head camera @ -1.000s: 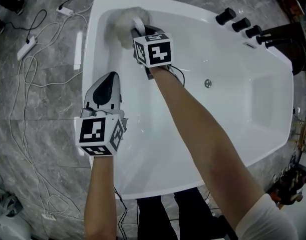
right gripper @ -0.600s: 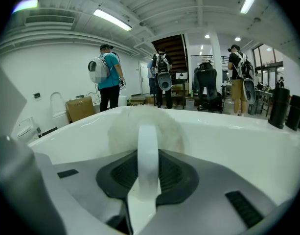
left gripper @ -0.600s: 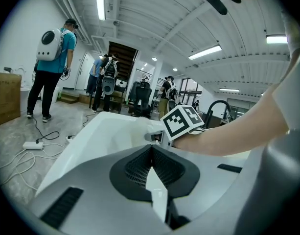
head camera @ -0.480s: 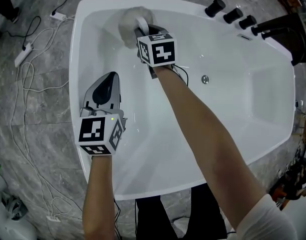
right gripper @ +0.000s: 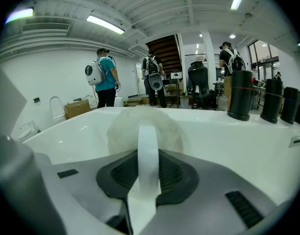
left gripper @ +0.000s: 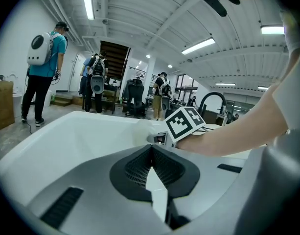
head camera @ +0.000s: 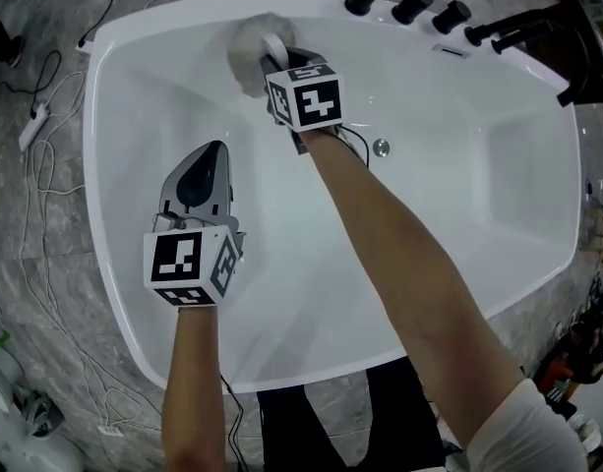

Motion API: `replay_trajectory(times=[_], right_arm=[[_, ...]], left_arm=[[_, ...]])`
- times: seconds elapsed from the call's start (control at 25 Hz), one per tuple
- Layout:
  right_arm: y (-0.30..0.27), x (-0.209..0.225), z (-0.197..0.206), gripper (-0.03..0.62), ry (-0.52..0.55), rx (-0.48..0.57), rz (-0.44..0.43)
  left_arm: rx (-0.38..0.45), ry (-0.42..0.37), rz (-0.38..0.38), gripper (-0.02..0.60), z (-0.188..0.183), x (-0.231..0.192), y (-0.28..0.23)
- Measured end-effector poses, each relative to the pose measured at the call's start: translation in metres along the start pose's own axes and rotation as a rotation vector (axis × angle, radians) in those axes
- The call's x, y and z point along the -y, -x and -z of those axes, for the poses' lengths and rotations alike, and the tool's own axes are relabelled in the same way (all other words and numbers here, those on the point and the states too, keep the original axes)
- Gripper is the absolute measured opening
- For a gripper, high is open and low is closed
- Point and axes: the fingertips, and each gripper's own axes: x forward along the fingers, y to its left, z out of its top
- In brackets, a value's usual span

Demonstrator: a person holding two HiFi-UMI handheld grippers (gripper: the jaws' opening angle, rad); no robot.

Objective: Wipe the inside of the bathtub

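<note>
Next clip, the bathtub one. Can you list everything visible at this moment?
bathtub: one, white, fills the middle of the head view
wiping pad: one, fluffy white, inside the tub at its far end
knobs: three, black, on the far rim
faucet: one, black, on the rim right of the knobs
round fitting: one, silver, on the tub's inner surface
power strip: one, white, on the grey floor left of the tub
people: several, standing in the hall behind
left tool: grey and black, shut and empty, over the tub
right tool: shut on the wiping pad's white strap
forearms: two, bare
</note>
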Motion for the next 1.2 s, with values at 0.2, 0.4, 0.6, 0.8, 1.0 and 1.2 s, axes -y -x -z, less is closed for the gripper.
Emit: replay_trajectory(times=[0.2, 0.4, 0.6, 0.8, 1.0, 1.2], right_arm=[[0.022, 0.048, 0.011, 0.095, 0.0, -0.005, -0.005], [0.042, 0.088, 0.019, 0.095, -0.004, 0.001, -0.001], [0.063, 0.126, 0.027, 0.095, -0.006, 0.003, 0.018], [0.077, 0.153, 0.032, 0.095, -0.012, 0.011, 0.025], [0.088, 0.176, 0.035, 0.095, -0.014, 0.016, 0.025], [0.102, 0.204, 0.042, 0.095, -0.009, 0.013, 0.03]], left_arm=[[0.002, -0.022, 0.025, 0.012, -0.009, 0.053, -0.033], [0.003, -0.038, 0.045, 0.012, -0.013, 0.097, -0.058], [0.0, -0.059, 0.059, 0.012, -0.012, 0.129, -0.071], [-0.003, -0.069, 0.057, 0.012, -0.01, 0.152, -0.08], [-0.006, -0.069, 0.052, 0.012, -0.007, 0.173, -0.088], [-0.01, -0.077, 0.052, 0.012, -0.005, 0.196, -0.1]])
